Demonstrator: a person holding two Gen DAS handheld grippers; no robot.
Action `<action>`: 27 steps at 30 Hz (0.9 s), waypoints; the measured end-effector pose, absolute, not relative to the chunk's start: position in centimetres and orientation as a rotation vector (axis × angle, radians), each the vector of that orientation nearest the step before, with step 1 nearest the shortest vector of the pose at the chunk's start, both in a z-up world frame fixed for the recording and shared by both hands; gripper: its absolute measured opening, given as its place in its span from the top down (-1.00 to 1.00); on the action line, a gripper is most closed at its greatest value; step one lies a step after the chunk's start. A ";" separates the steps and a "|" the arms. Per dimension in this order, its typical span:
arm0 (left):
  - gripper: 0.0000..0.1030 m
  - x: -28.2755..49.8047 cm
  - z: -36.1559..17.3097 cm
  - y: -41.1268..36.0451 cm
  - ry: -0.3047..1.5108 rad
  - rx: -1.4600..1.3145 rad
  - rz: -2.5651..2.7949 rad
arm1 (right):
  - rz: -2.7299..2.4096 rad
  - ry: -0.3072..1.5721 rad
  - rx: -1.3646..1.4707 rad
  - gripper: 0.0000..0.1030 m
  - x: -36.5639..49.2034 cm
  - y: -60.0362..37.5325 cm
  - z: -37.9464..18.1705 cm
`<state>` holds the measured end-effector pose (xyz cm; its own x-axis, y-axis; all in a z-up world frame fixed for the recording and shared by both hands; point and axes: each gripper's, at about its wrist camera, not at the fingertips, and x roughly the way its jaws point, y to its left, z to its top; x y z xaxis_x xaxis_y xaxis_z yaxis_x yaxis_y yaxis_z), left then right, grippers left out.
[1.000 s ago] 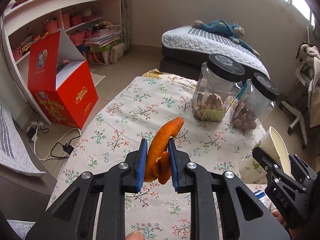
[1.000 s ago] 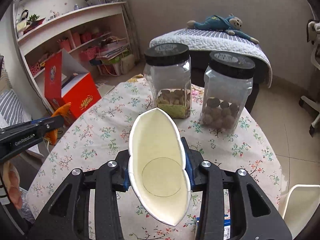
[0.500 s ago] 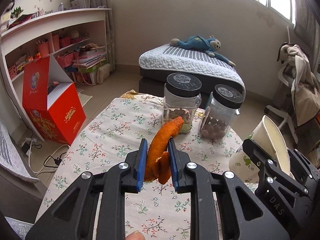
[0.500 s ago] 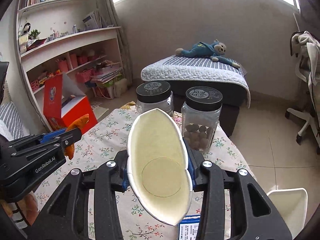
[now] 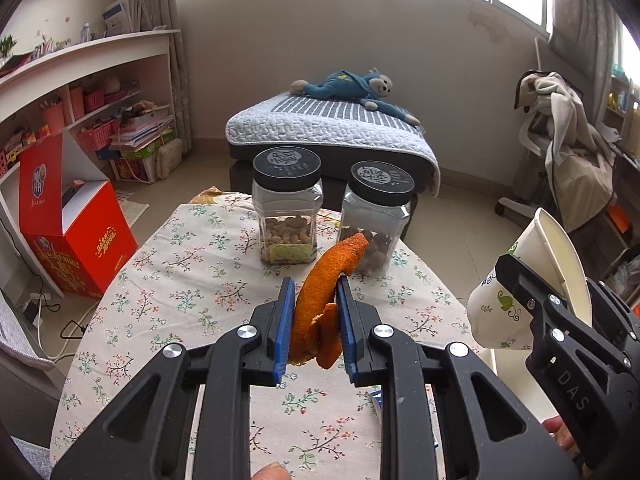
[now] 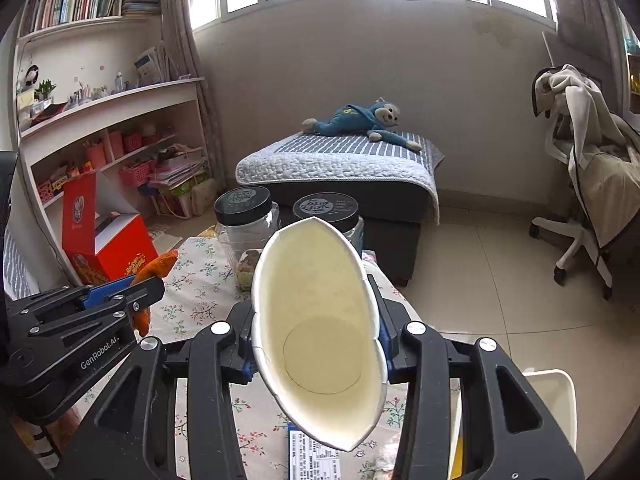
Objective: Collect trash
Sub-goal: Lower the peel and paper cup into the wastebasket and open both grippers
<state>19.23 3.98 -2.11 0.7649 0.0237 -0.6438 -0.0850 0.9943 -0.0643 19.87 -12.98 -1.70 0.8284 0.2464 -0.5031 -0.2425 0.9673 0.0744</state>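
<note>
My left gripper (image 5: pixel 314 282) is shut on a curled strip of orange peel (image 5: pixel 340 252), which sticks up past the blue pads above the floral table. In the right wrist view the same gripper (image 6: pixel 132 292) and peel (image 6: pixel 158 264) show at the left edge. My right gripper (image 6: pixel 316 316) is shut on a white paper cup (image 6: pixel 316 320), squeezed to an oval with its empty mouth facing the camera. The left wrist view shows that cup (image 5: pixel 500 316), printed with green figures, held at the right by the right gripper (image 5: pixel 532 292).
Two clear jars with black lids (image 5: pixel 287 208) (image 5: pixel 378 216) stand at the far end of the flower-print tablecloth (image 5: pixel 192 264). A printed packet (image 6: pixel 316 456) lies near the front. A white bin (image 6: pixel 552 396) sits to the right, a red box (image 5: pixel 76 236) on the floor left.
Both grippers have risen and swung across the table, so the jars now sit at centre and more of the room shows. The peel and the cup stay gripped.
</note>
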 end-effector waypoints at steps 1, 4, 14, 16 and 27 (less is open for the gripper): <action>0.58 19.2 -2.1 3.6 0.698 -0.088 0.053 | 0.250 0.532 0.010 0.21 19.8 -13.5 -1.6; 0.58 19.2 -2.1 2.2 0.697 -0.074 0.033 | 0.218 0.529 0.018 0.20 19.6 -15.2 -1.3; 0.58 18.9 -2.5 -1.9 0.699 -0.036 -0.029 | 0.105 0.542 0.042 0.19 18.9 -20.6 -1.7; 0.58 18.8 -2.5 -2.8 0.699 -0.030 -0.046 | 0.081 0.546 0.048 0.18 18.7 -21.6 -1.8; 0.58 18.4 -3.0 -7.9 0.710 0.024 -0.121 | -0.065 0.619 0.103 0.15 18.4 -28.2 -3.5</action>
<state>18.42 -7.89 -3.02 0.7517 -0.1022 -0.6516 0.1188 0.9927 -0.0187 18.43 -28.25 -3.53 0.8126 -0.0295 -0.5820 0.0913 0.9928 0.0772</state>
